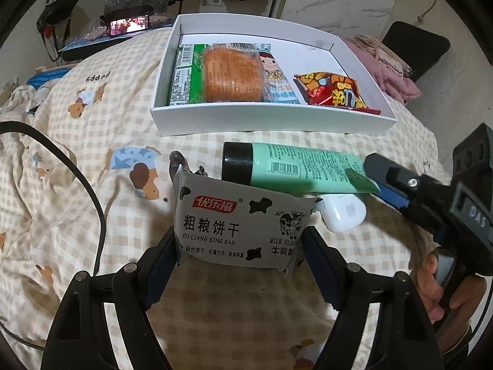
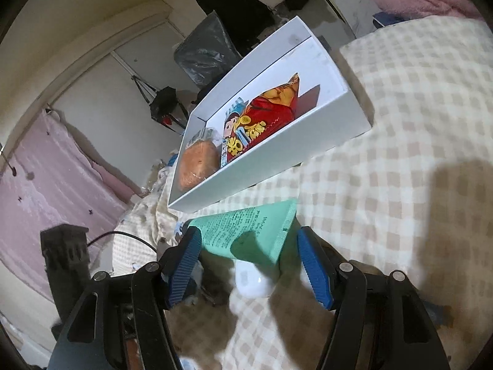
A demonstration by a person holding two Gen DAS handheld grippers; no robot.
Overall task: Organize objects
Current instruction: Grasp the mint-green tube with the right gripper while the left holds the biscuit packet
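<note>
My left gripper (image 1: 238, 243) is shut on a grey cracker packet (image 1: 237, 225) with cow spots, held above the checked bedspread. A mint-green tube (image 1: 295, 166) with a black cap lies in front of a white box (image 1: 271, 120). The box holds a bread pack (image 1: 231, 74), a milk carton (image 1: 277, 83) and a red snack bag (image 1: 334, 91). My right gripper (image 2: 248, 246) is open, its blue pads on either side of the tube's flat end (image 2: 246, 231). A white earbud case (image 1: 343, 212) lies beside the tube and also shows in the right wrist view (image 2: 252, 283).
A black cable (image 1: 71, 166) crosses the bedspread at left. A small metal clip (image 1: 180, 162) lies behind the packet. A pink fluffy garment (image 1: 391, 67) and a black object (image 1: 416, 46) lie at the right of the box. A lit screen (image 1: 129, 24) stands far behind.
</note>
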